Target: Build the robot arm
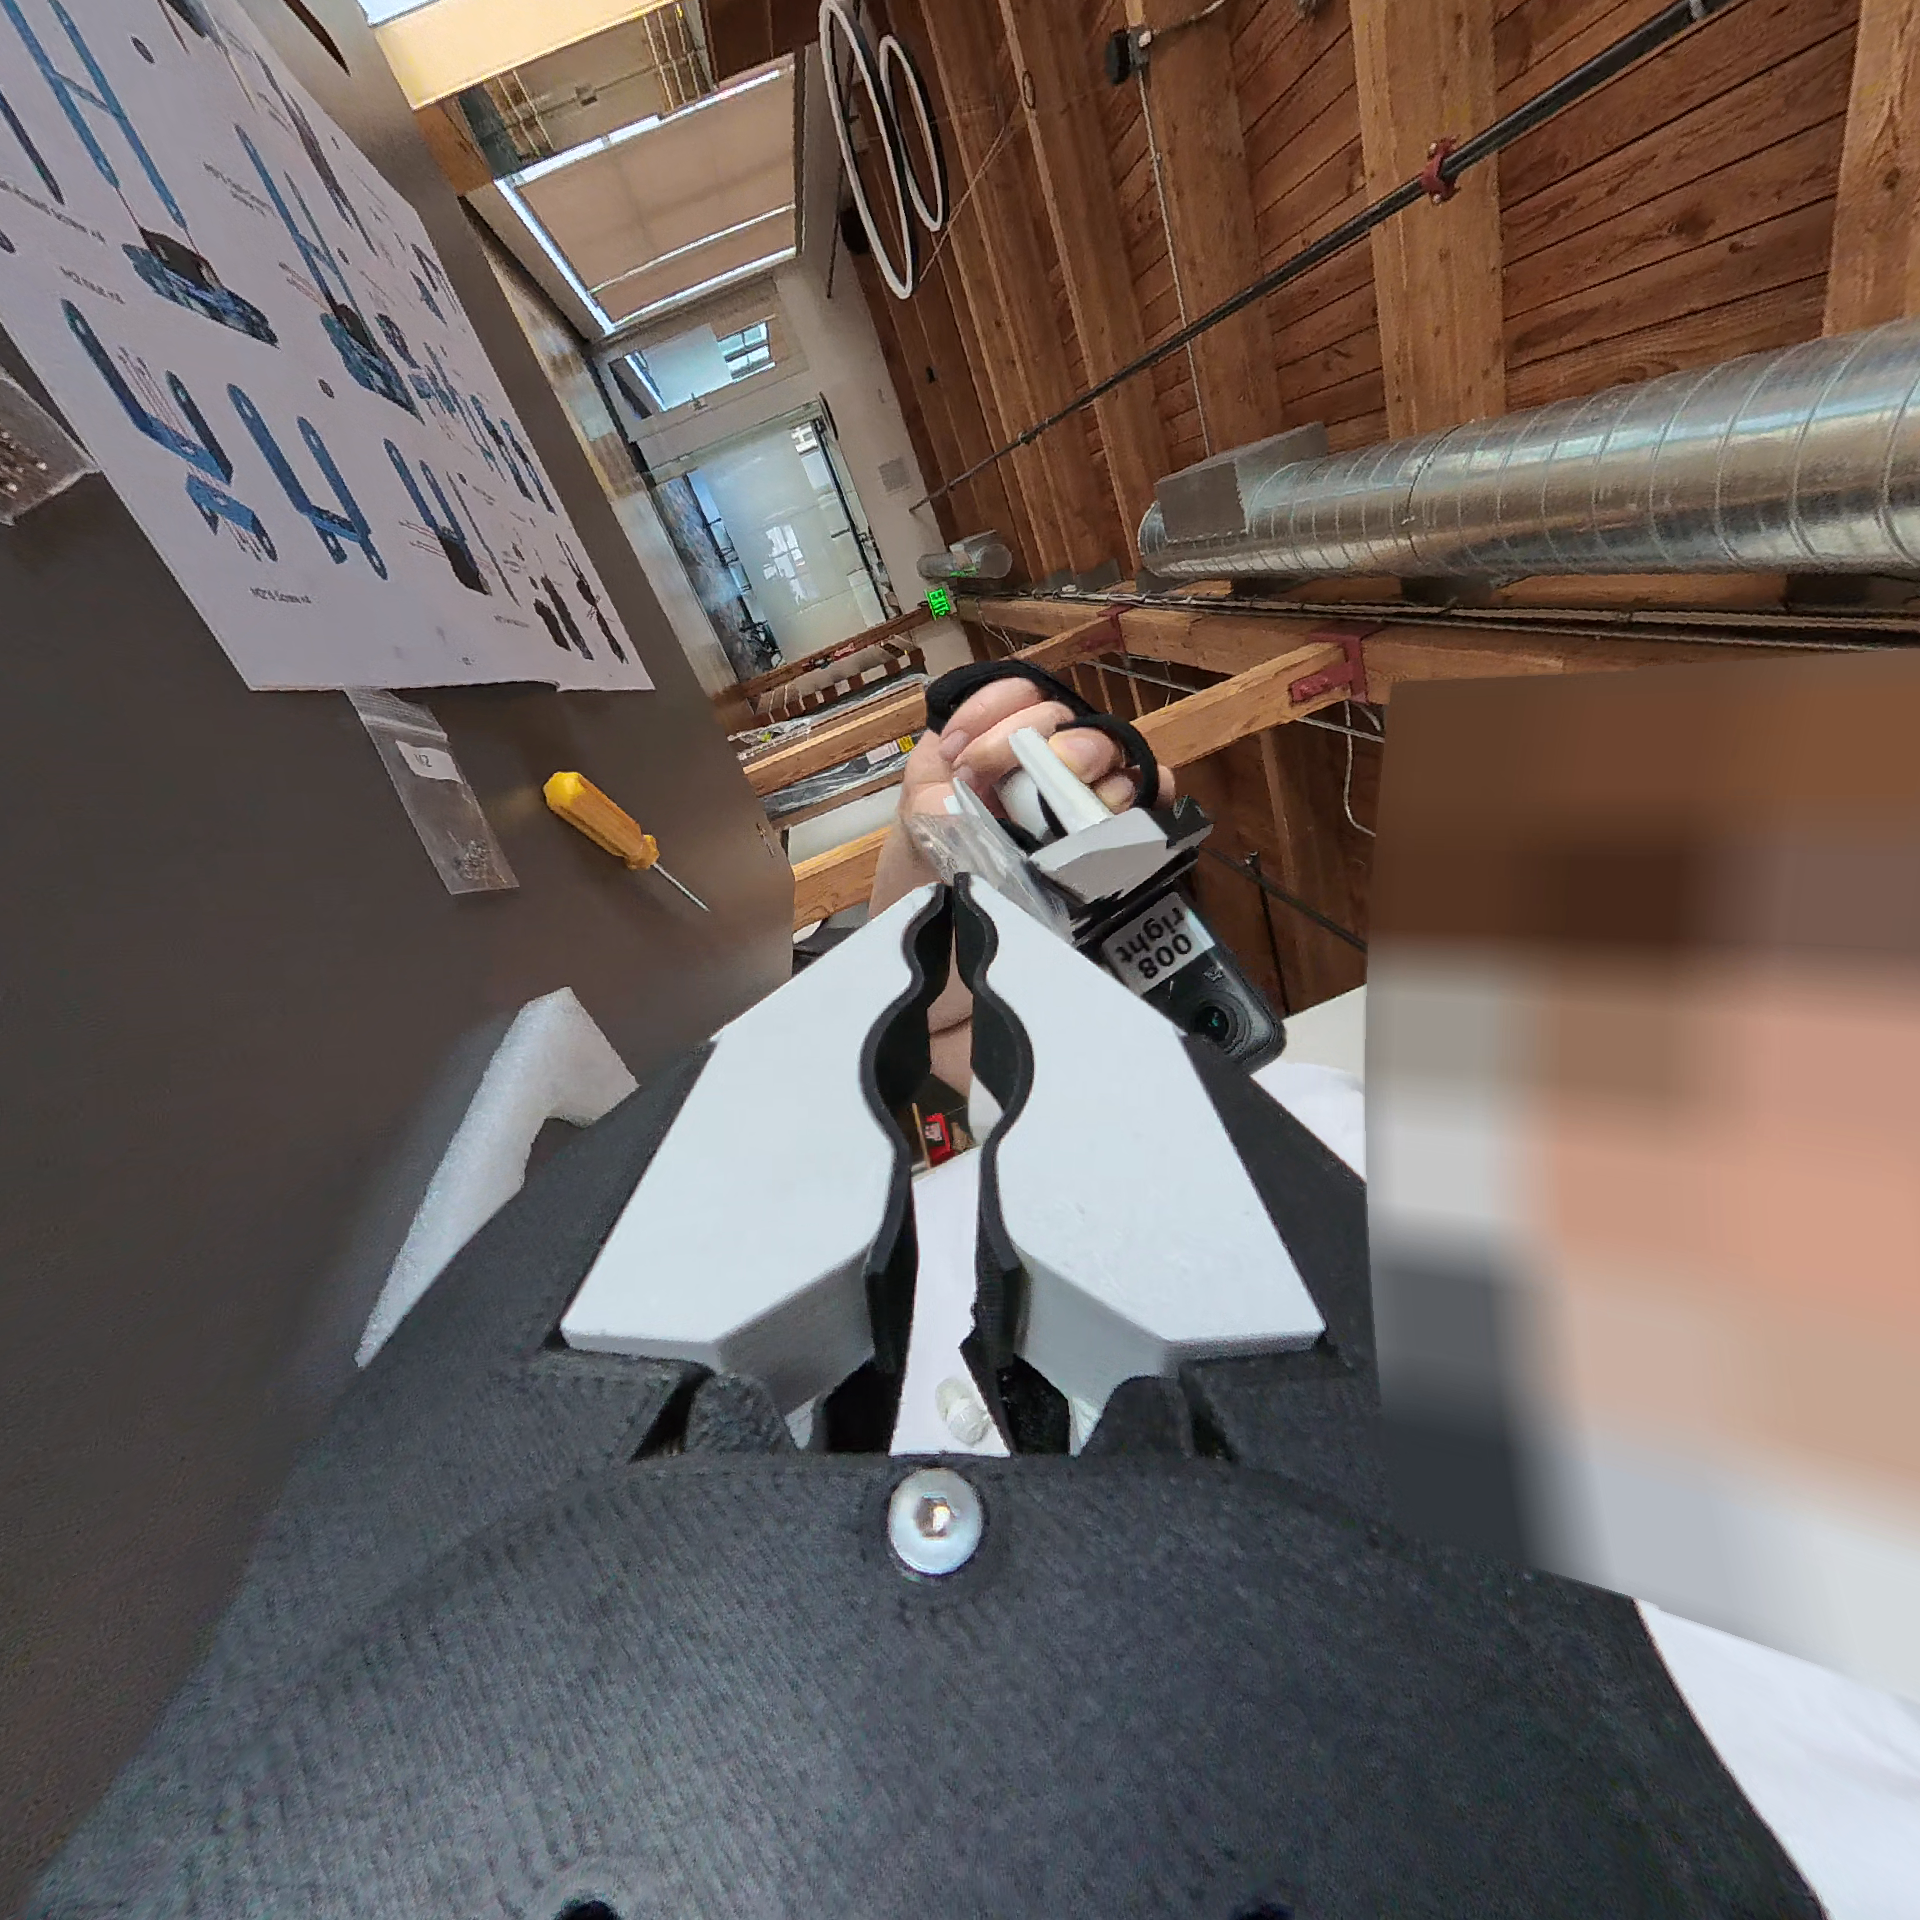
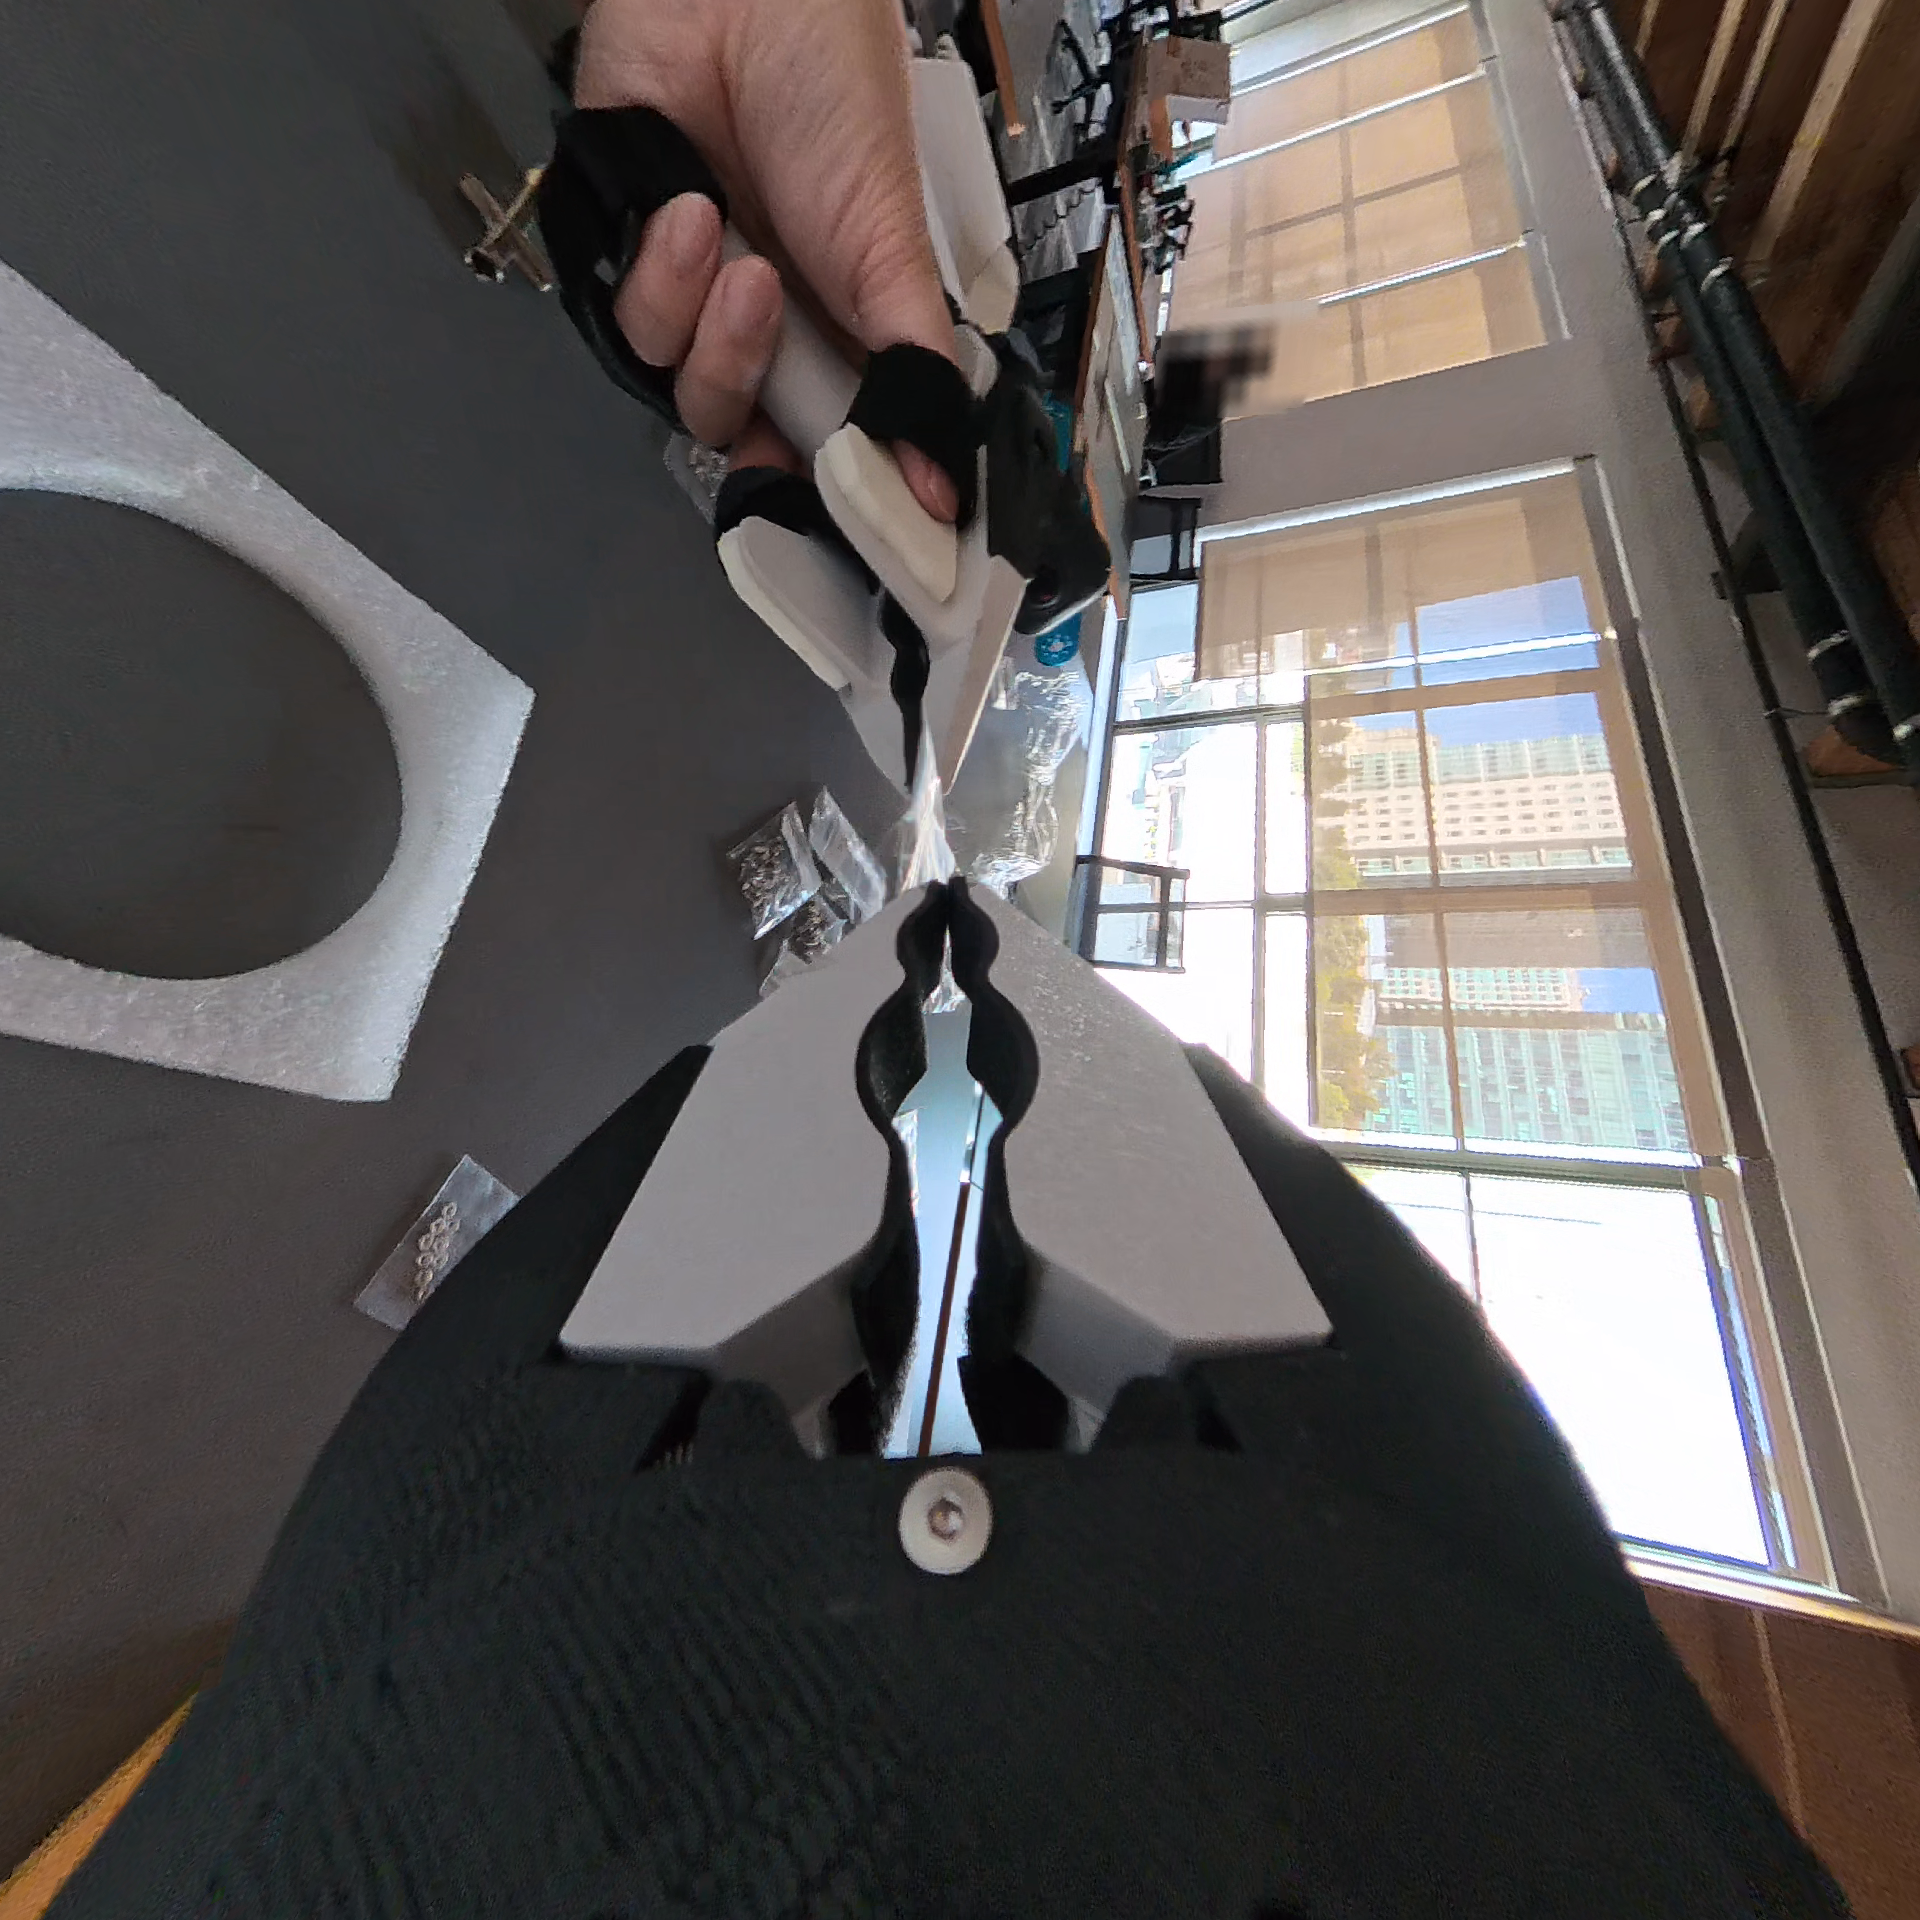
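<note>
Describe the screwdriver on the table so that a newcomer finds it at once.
On the dark grey table, look just below the big white instruction sheet. Beside a small clear bag lies the screwdriver; its yellow handle sets it apart.

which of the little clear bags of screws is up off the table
The small clear plastic bag pinched between the right gripper and left gripper; the other clear screw bags and the flat one lie on the grey table.

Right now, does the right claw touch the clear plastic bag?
Touching. In the right wrist view the right claw is closed on the clear plastic bag at its tips.
</note>
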The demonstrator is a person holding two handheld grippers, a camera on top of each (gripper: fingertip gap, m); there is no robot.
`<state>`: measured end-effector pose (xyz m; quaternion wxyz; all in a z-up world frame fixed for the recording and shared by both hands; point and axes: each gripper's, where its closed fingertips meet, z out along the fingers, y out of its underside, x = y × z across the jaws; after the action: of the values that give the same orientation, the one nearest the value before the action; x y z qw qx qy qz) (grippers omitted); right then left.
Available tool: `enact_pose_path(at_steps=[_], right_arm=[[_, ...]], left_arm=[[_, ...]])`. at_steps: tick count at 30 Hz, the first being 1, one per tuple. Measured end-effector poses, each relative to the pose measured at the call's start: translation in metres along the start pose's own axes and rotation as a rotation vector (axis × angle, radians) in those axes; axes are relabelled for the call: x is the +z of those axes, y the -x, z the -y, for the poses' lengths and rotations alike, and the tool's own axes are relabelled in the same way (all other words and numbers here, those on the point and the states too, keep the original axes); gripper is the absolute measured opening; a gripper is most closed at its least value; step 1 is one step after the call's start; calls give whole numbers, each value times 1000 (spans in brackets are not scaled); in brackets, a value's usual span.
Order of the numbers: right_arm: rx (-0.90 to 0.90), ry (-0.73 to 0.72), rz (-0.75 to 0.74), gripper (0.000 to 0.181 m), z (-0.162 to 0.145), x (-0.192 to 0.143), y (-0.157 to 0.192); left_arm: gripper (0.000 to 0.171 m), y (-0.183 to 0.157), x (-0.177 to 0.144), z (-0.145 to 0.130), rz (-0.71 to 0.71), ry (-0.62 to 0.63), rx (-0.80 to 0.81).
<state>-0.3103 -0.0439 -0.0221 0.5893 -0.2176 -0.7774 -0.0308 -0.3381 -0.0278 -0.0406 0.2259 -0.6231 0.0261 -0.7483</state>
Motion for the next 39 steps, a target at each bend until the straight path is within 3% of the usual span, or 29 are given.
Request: enact_pose_path(at_steps=[7, 10, 13, 15, 19, 22, 28, 39], right_arm=[[92, -28, -180, 0, 6, -3, 0], [114, -52, -147, 0, 11, -4, 11], [149, -75, -52, 0, 15, -5, 22], [190, -107, -3, 0, 18, -8, 24], [221, -186, 50, 0, 31, -12, 19], [174, -197, 63, 0, 39, -13, 19], [139, -177, 72, 0, 38, -15, 27], [167, -194, 44, 0, 32, -17, 33]], left_arm=[[0, -4, -4, -9, -63, -53, -35], [30, -11, -12, -4, -95, -94, 22], [72, 7, -27, 3, 242, 10, 367], [85, -9, -20, -1, 316, 146, 635], [84, -18, 12, -39, 299, 531, 918], [76, -17, 28, -59, 208, 677, 836], [46, -13, 31, -76, 100, 779, 727], [39, -7, 32, -80, 114, 749, 718]])
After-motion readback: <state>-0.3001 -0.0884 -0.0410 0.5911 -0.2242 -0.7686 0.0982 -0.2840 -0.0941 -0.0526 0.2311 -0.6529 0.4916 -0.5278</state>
